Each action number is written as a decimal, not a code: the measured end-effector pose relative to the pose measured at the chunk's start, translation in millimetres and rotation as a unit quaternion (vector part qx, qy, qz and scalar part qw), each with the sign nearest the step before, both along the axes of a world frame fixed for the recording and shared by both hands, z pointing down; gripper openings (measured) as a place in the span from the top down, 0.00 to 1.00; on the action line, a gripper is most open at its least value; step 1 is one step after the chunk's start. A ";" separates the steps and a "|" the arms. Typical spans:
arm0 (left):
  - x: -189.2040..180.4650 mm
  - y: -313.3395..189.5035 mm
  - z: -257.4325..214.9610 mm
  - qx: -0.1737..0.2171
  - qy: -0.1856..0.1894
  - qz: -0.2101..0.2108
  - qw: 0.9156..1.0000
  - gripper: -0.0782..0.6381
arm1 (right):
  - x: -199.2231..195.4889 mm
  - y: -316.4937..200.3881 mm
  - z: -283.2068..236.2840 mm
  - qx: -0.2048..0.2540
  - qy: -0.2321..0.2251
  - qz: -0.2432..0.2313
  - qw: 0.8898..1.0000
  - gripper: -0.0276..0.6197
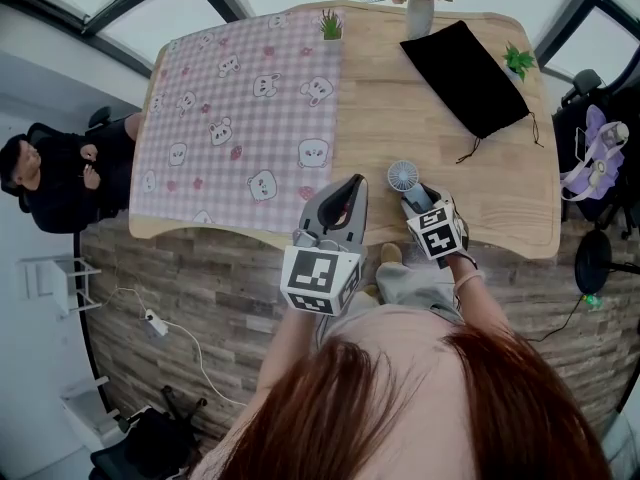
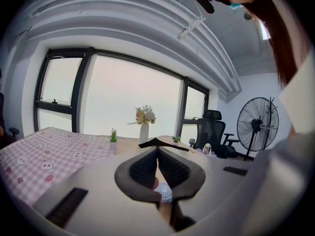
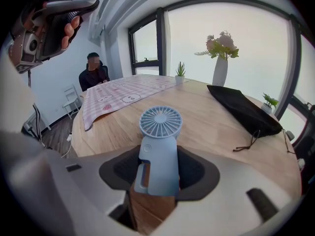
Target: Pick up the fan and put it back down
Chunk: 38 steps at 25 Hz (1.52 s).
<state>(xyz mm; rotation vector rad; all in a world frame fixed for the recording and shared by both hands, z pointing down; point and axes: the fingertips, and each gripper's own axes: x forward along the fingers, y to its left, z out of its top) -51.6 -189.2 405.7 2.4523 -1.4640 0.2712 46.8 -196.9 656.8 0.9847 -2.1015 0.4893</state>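
Clamped between the pads of my right tool (image 3: 160,156) is the pale blue fan (image 3: 160,124). Its handle fills the gap from one pad to the other, and its round grille stands out past the tips, facing the camera. In the head view this tool points down at the near edge of the bench (image 1: 400,108), with the fan's head over the bare wood just beyond it. Whether the fan touches the wood I cannot tell.

My left tool (image 2: 157,149) has its jaws brought together to a point, with nothing between them. It is held nearly level, just left of the right tool and apart from the fan.

Further out, a pink checked cloth (image 1: 240,98) printed with little bears covers the left half of the bench and hangs over its edge. A black pouch (image 1: 465,76) lies slantwise on the wood toward the far right, its cord trailing toward me. A white vase (image 1: 419,13) of flowers stands at the far edge, with a small green plant (image 1: 331,25) to its left. A person in black (image 1: 50,183) sits at the left end.
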 end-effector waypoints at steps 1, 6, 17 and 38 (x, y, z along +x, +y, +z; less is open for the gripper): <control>0.1 -0.1 0.4 -0.001 0.000 0.000 1.000 0.87 | 0.0 -1.2 0.6 0.003 0.000 -0.001 1.000 0.63; -0.3 -1.3 2.4 -0.004 -0.002 0.000 1.000 0.87 | -1.1 -2.4 3.0 -0.005 -0.003 -0.001 1.000 0.63; 0.6 -3.0 5.7 -0.008 -0.001 0.001 1.000 0.87 | -1.8 -5.2 8.3 -0.008 -0.003 -0.002 1.000 0.63; -2.6 -0.2 5.2 -0.006 0.001 0.004 1.000 0.87 | 0.0 -7.9 11.2 -0.002 0.001 0.014 1.000 0.61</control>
